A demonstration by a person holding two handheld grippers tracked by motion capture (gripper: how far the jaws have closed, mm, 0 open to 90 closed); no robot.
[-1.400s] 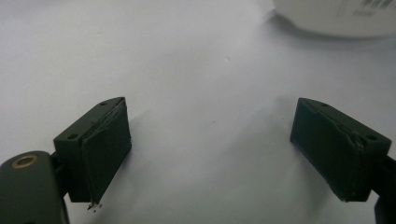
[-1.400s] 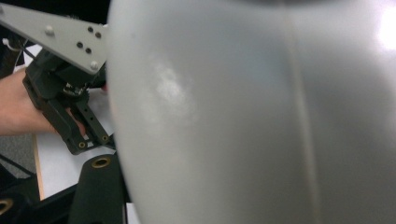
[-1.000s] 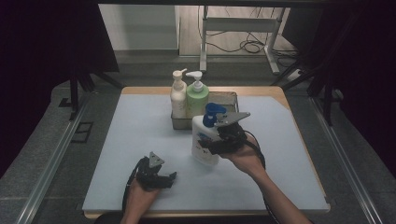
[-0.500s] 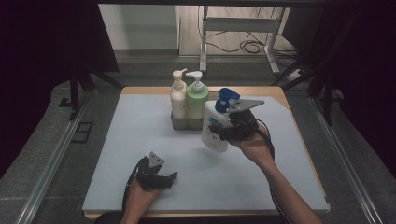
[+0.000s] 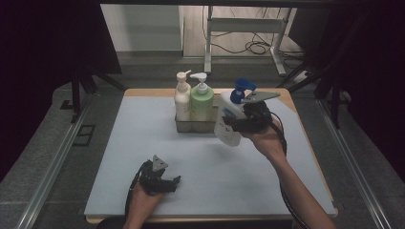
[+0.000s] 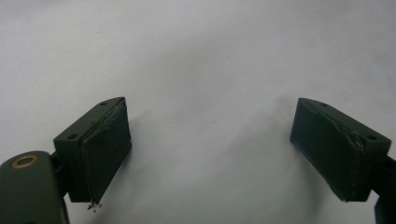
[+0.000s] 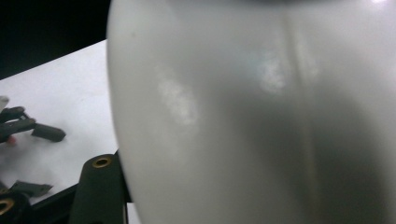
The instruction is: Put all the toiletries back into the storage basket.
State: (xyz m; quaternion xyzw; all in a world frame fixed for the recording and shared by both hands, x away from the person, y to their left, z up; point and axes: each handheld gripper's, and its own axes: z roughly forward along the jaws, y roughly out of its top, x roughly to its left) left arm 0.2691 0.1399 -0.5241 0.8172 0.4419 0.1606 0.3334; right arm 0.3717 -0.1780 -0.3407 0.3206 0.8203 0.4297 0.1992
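Note:
My right gripper (image 5: 237,125) is shut on a white pump bottle with a blue pump head (image 5: 227,119), holding it tilted in the air just right of a metal caddy (image 5: 193,126). In the right gripper view the white pump bottle (image 7: 261,116) looms right against the camera. A cream pump bottle (image 5: 182,98) and a green pump bottle (image 5: 202,101) stand upright in the caddy. My left gripper (image 5: 173,183) rests low on the pale mat near the front edge, open. In the left gripper view its black pads (image 6: 105,149) stand wide apart over bare mat.
The pale blue mat (image 5: 119,157) covers a wooden table. Rails run along both sides of the table (image 5: 52,162). Behind the table stand a desk frame and cables on the floor (image 5: 248,45).
My right gripper has carried the white bottle up and toward the back right, from the mat's middle to beside the caddy. The left gripper has stayed put.

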